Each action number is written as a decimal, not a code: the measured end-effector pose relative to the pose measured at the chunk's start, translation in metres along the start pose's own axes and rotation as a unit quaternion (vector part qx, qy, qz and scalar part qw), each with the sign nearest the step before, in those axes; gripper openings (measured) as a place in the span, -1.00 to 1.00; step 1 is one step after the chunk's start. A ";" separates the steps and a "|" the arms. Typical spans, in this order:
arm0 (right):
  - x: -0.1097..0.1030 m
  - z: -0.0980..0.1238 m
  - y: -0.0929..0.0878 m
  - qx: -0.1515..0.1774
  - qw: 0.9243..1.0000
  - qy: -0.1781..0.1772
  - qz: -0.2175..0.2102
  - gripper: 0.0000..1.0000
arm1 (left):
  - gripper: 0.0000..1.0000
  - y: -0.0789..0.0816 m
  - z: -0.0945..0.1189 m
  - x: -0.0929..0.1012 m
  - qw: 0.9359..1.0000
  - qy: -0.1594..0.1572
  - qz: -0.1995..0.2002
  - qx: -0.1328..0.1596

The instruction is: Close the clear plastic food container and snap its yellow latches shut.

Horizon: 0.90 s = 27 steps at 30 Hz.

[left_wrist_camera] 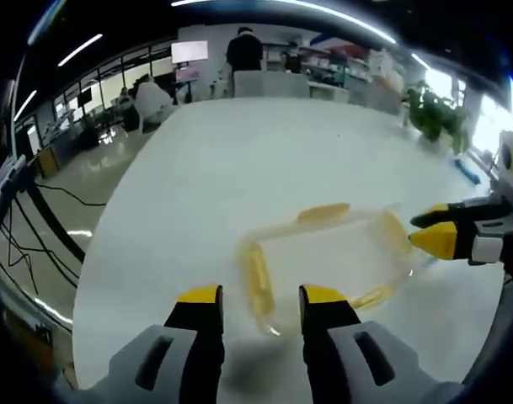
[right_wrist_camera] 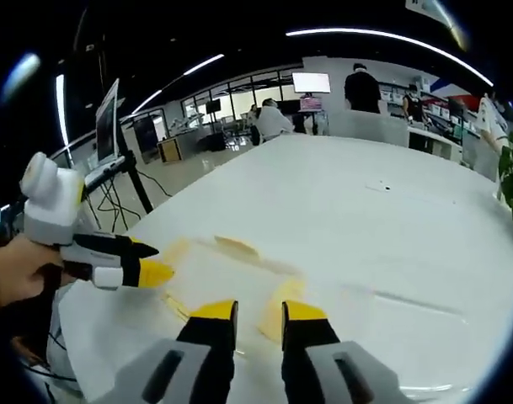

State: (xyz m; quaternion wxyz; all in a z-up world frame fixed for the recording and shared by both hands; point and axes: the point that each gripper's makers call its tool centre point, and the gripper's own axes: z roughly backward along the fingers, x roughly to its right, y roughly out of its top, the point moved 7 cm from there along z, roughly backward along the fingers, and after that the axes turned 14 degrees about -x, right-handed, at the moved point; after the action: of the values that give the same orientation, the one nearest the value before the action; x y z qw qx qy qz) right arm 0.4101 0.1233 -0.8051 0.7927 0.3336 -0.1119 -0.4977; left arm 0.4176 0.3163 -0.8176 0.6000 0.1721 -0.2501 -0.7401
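Note:
The clear plastic food container (left_wrist_camera: 332, 252) lies on the white table, and its walls are hard to make out. Yellow latches show on its sides: a far one (left_wrist_camera: 323, 212), a near-left one (left_wrist_camera: 258, 276) and a right one (left_wrist_camera: 395, 229). My left gripper (left_wrist_camera: 260, 296) stands open just short of the near-left latch, holding nothing. My right gripper (left_wrist_camera: 431, 231) comes in from the right with its tips at the right latch. In the right gripper view, the container (right_wrist_camera: 227, 273) lies ahead of my right gripper (right_wrist_camera: 259, 311), whose jaws stand slightly apart at a yellow latch (right_wrist_camera: 277, 310). My left gripper (right_wrist_camera: 148, 263) reaches in from the left.
The white table (left_wrist_camera: 264, 160) stretches far ahead, and its near edge drops to the floor on the left. A potted plant (left_wrist_camera: 437, 114) and a small blue item (left_wrist_camera: 468, 171) sit at the right. Chairs, desks and people are beyond the far end. A stand with cables (right_wrist_camera: 121, 160) is off the table.

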 end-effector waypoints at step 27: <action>0.003 -0.007 -0.011 -0.030 0.999 -0.013 0.036 -0.93 | -0.96 0.005 -0.003 0.002 1.000 0.013 -0.001 0.003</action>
State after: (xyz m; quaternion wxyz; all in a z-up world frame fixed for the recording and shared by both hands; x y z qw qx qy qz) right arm 0.4076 0.1205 -0.8175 0.8179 0.2993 -0.1192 -0.4767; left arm 0.4229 0.3135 -0.8167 0.6018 0.1844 -0.2442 -0.7377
